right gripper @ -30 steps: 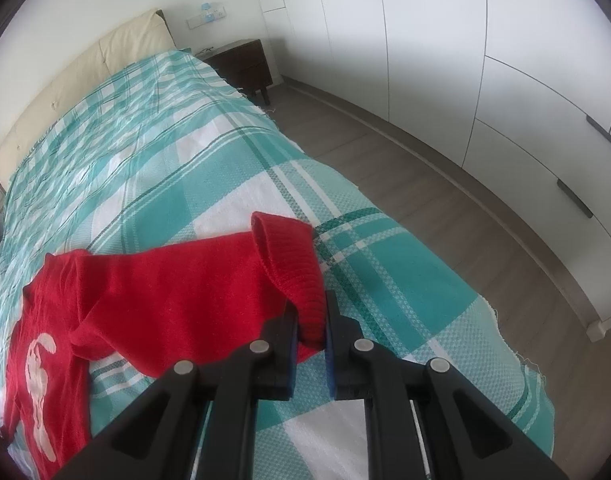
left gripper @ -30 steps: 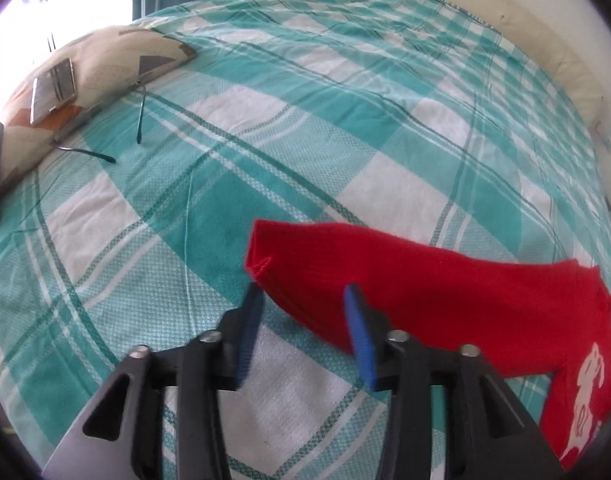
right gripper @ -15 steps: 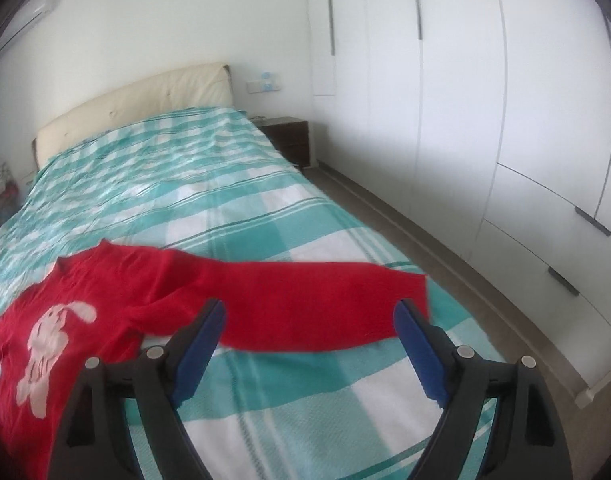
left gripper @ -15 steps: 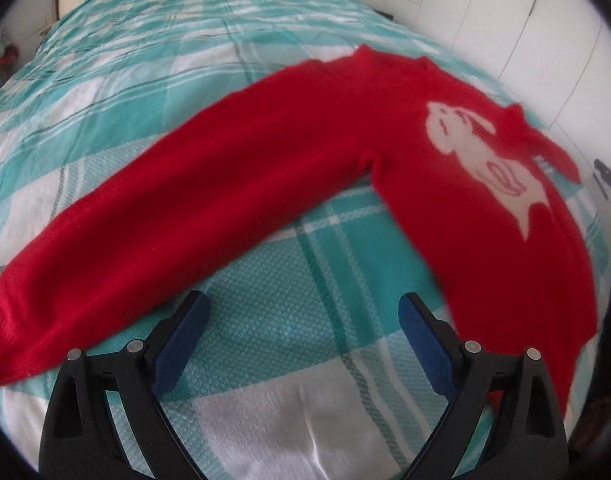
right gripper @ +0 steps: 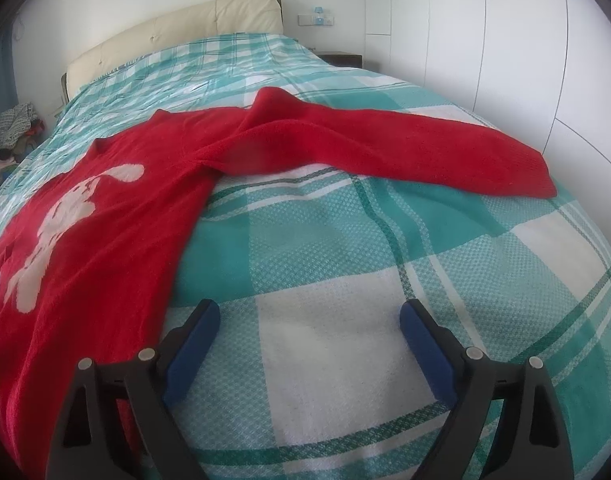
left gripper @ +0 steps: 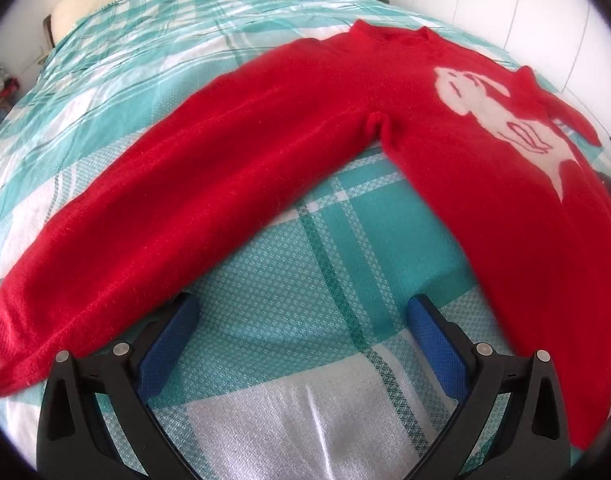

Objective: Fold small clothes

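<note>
A small red sweater point(left gripper: 485, 168) with a white animal figure lies flat on the teal checked bedspread point(left gripper: 305, 272), both sleeves spread out sideways. In the left wrist view one sleeve point(left gripper: 177, 208) runs down to the lower left, and my left gripper point(left gripper: 301, 312) hovers over bare bedspread between that sleeve and the body, its jaws still opening, nothing between them. In the right wrist view the sweater point(right gripper: 105, 216) fills the left side and its other sleeve point(right gripper: 405, 140) stretches right. My right gripper point(right gripper: 309, 320) hangs above the bedspread beside the body's edge, jaws opening and empty.
A cream padded headboard point(right gripper: 177, 28) closes the far end of the bed. White wardrobe doors point(right gripper: 505, 40) line the right wall, with a dark nightstand point(right gripper: 341, 58) beside them. A heap of clothes point(right gripper: 13, 128) sits at the far left.
Both grippers let go of the sleeve cuffs and their jaws spread wide. Both swung inward toward the sweater's body and sank closer to the bed. Both sleeves now lie stretched flat.
</note>
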The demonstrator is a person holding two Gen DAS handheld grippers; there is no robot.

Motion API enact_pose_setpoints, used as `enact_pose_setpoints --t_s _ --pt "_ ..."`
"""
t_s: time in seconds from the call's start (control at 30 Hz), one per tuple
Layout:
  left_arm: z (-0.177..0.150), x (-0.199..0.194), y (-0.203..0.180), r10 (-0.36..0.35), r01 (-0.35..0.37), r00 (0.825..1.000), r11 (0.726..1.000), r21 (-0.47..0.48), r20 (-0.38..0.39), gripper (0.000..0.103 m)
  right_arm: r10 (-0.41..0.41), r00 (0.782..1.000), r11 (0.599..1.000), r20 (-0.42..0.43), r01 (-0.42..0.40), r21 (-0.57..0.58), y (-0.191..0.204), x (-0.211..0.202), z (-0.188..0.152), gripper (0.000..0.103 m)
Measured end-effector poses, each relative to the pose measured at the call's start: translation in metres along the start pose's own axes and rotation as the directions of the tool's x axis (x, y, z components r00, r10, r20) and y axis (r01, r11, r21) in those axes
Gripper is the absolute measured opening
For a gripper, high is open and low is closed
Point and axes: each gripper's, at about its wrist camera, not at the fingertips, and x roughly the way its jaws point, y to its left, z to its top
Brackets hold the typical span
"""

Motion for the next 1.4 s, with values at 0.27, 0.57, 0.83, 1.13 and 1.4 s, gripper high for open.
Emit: enact_pose_setpoints --t_s 0.27,0.57,0.83,1.13,1.4 --pt "0.0005 -0.0004 0.0 0.0 0.0 1.0 1.0 0.0 0.0 0.103 -0.026 1.0 0.999 -0.003 0.026 -0.026 0.007 0.0017 -0.0013 0.096" --pt "0.0006 -0.0005 -0.0001 0.0 0.0 1.0 1.0 -0.001 0.0 0.103 -0.034 0.999 0.999 0.002 0.034 -0.026 0.0067 0.0022 -0.0012 0.096" --pt "0.0006 -0.0005 -0.0001 0.0 0.0 1.0 1.0 -0.001 0.0 0.103 -0.027 1.0 0.999 -0.002 0.027 -0.022 0.0053 0.002 -0.0024 0.097" --pt "0.0006 -0.0006 -0.0001 0.0 0.0 1.0 1.0 -0.001 0.0 0.103 0.005 1.0 1.0 -0.015 -0.006 -0.009 0.0041 0.0048 -0.0027 0.102" --pt "0.0006 -0.0005 0.0 0.0 0.0 1.0 1.0 -0.001 0.0 0.103 0.038 0.999 0.999 -0.014 -0.038 0.008 0.0008 0.0051 -0.0052 0.103"
